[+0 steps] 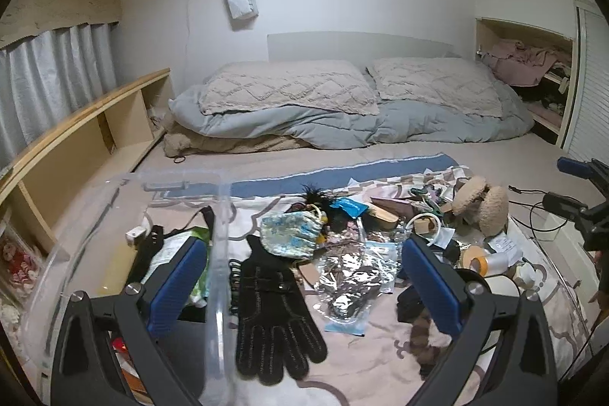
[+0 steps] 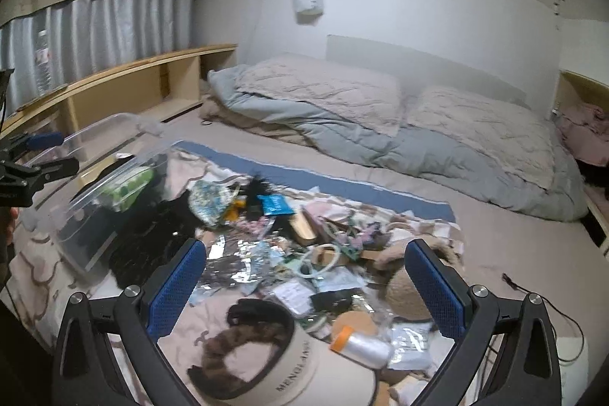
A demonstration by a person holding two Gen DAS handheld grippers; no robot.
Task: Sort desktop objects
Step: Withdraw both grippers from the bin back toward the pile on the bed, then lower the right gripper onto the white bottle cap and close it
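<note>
A pile of small objects lies on a patterned cloth on the bed. In the left wrist view my left gripper is open and empty above a black glove, beside the wall of a clear plastic box. A floral face mask, foil bags and fluffy earmuffs lie beyond. In the right wrist view my right gripper is open and empty above a cream visor with a brown hair tie, an orange-capped bottle and the foil bags. The clear box stands at left.
Pillows and a grey duvet fill the far side of the bed. A wooden shelf runs along the left wall under curtains. Cables lie at the right. A closet niche with clothes is at back right.
</note>
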